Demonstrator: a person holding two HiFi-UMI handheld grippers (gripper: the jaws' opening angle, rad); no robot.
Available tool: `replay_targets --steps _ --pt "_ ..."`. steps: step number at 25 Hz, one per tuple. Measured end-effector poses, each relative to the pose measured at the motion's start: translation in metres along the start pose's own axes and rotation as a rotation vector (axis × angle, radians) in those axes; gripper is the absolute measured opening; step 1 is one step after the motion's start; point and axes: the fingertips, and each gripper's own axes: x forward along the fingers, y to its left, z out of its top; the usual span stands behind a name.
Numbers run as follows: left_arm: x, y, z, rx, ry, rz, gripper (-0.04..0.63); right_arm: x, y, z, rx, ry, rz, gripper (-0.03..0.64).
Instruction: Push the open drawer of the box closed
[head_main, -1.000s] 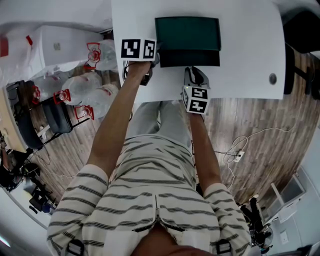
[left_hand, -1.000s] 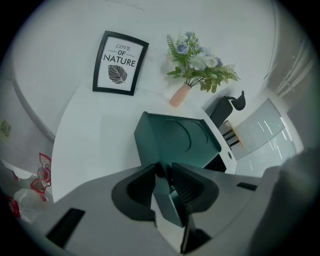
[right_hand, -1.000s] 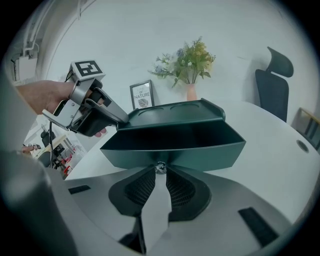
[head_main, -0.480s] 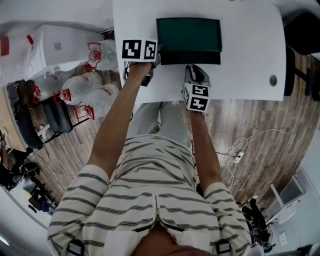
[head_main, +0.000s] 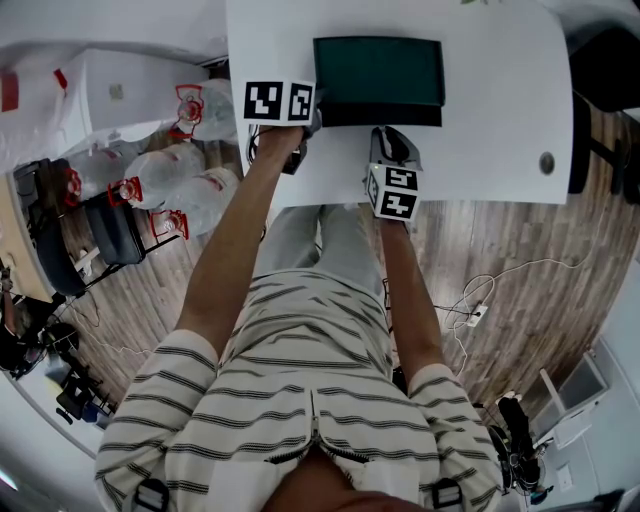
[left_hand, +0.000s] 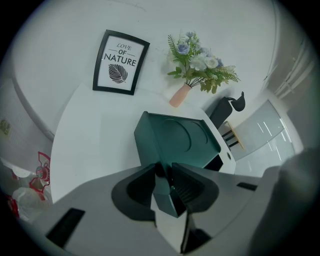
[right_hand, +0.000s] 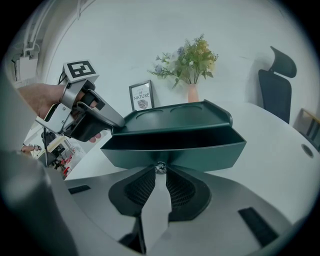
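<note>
Dark-green box is set on the white surface, drawer pulled out. Its knob is pinched by the near-closed right tool. A box corner is clamped in the left tool. The drawer's inside is hidden.

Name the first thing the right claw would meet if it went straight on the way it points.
The small metal knob on the green drawer front: it sits right between the tips of the right claw, seemingly in contact.
</note>
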Motion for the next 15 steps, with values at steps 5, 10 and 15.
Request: replay_targets --steps 5,10,15 --pt "-0.0007 -0.0005 0.0000 0.001 -0.002 -0.001 0.106 0.0021 -0.0005 0.0025 -0.002 -0.004 0.001 0.078" --pt "-0.0008 0.0004 0.0002 -0.002 -0.004 -0.003 0.107 0.0059 -0.0006 0.0062 -0.007 -0.004 0.002 0.078" --pt "-0.0006 0.0013 0.0000 -0.005 -0.004 -0.005 0.106 0.0093 -0.0008 0.0086 -0.008 -0.006 0.002 0.078"
